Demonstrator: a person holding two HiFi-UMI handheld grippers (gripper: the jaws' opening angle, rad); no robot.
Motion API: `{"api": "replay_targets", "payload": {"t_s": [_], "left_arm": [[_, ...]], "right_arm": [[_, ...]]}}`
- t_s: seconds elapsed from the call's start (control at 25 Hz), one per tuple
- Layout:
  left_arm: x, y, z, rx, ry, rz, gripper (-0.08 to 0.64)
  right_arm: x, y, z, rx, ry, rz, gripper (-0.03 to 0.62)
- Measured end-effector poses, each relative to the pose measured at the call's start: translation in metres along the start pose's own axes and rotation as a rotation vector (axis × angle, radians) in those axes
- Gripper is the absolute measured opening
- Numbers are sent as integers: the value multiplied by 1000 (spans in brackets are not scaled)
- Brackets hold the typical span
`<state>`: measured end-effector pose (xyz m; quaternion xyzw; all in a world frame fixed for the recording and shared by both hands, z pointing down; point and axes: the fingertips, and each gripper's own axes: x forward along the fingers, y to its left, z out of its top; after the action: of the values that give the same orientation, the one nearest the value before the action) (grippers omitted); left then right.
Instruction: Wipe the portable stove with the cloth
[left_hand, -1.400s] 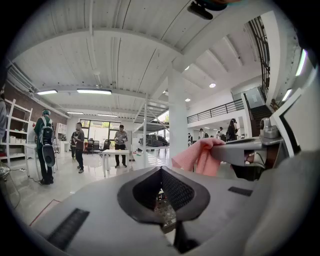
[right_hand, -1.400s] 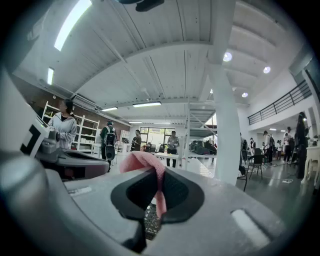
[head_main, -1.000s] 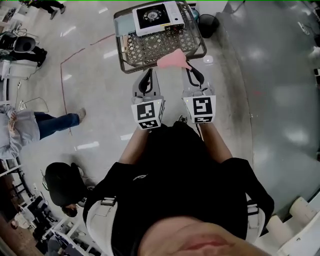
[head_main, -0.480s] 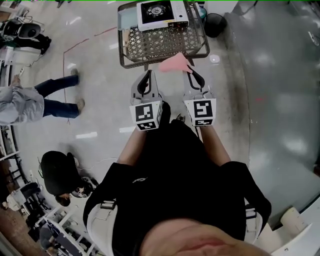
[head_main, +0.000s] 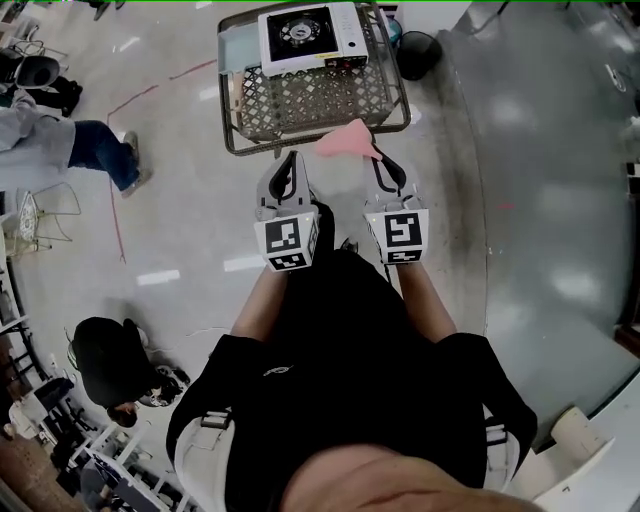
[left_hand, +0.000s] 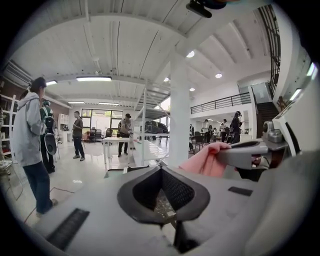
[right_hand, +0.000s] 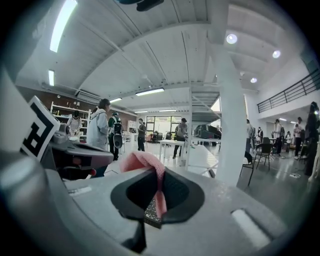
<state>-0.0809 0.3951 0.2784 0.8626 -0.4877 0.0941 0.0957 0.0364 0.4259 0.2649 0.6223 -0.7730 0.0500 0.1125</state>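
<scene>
The white portable stove (head_main: 310, 35) with its black burner sits at the far side of a wire-mesh table (head_main: 315, 98). Both grippers hang side by side just short of the table's near edge. My right gripper (head_main: 378, 153) is shut on a pink cloth (head_main: 346, 138), which sticks out to the left over the table's edge. In the right gripper view the cloth (right_hand: 149, 164) is pinched between the right gripper's (right_hand: 155, 192) jaws. My left gripper (head_main: 290, 162) is shut with nothing in it; the left gripper view shows the left gripper (left_hand: 162, 192) with its jaws together and the cloth (left_hand: 206, 159) off to the right.
A black bin (head_main: 415, 50) stands on the floor right of the table. A person in jeans (head_main: 62, 140) walks at the left, and another crouches at the lower left (head_main: 115, 365). A white pillar (left_hand: 180, 110) rises ahead, with more people and tables beyond it.
Both grippers keep their places, with the cloth still held by the right one. The view has shifted a little, so the table sits further left. The person in jeans has walked towards the upper left.
</scene>
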Motion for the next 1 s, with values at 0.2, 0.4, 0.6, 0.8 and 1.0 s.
{"api": "replay_targets", "payload": {"t_s": [0.2,0.4,0.6,0.8,1.0], "left_arm": [[39,30,-4,-30,31,-3,0],[84,67,0,-51,61,-4,0],[124,95,6,-66,75,-28,-1],[153,113,14,-79,77,-69,0],[176,126,17,-91,79,-101,0]], "right_arm": [[54,1,-4,-8,42,32,14],[110,-5,-1,-9,85,42,14],[155,-19,4,-26,118,14,14],[183,-26,6,-49,154,-2,14],[201,-30,9,-61,176,-24,14]]}}
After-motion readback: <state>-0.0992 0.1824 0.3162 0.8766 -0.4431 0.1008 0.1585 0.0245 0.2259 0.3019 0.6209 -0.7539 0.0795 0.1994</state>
